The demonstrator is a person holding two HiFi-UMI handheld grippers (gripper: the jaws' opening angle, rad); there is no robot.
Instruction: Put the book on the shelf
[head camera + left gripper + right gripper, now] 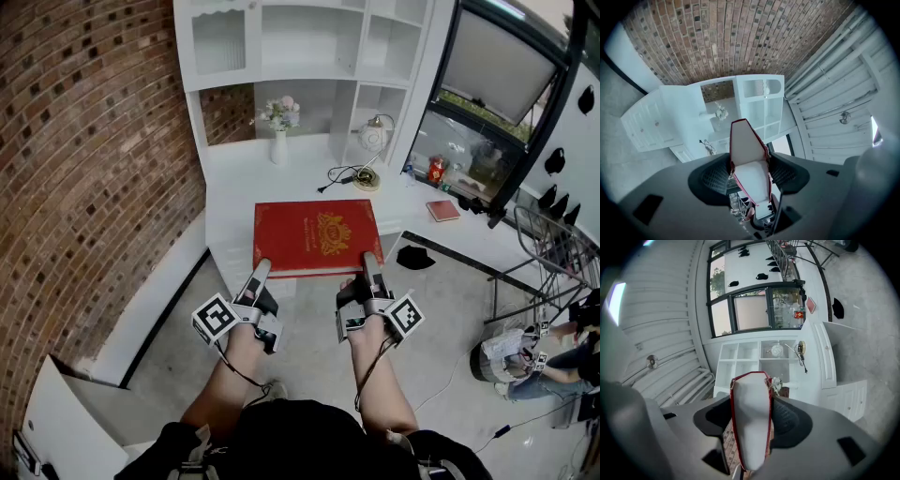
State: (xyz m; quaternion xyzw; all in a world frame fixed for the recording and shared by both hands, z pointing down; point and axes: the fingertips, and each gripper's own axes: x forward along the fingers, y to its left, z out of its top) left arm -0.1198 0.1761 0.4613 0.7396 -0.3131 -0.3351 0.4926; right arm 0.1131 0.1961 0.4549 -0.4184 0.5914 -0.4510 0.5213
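A large red book (317,234) with a gold crest on its cover is held flat in front of the white shelf unit (300,47). My left gripper (262,272) is shut on the near left edge and my right gripper (368,264) on the near right edge. In the left gripper view the book's white page edge (749,173) sits clamped between the left gripper's (750,171) dark pads. The right gripper (751,420) grips the book (750,427) the same way, with the shelf compartments (754,352) beyond it.
On the white desk top (234,169) stand a vase of flowers (279,127), a round lamp (373,141) with a black cable, and a small red box (442,210). A brick wall (84,169) runs along the left. A seated person (548,361) and a metal rack are at the right.
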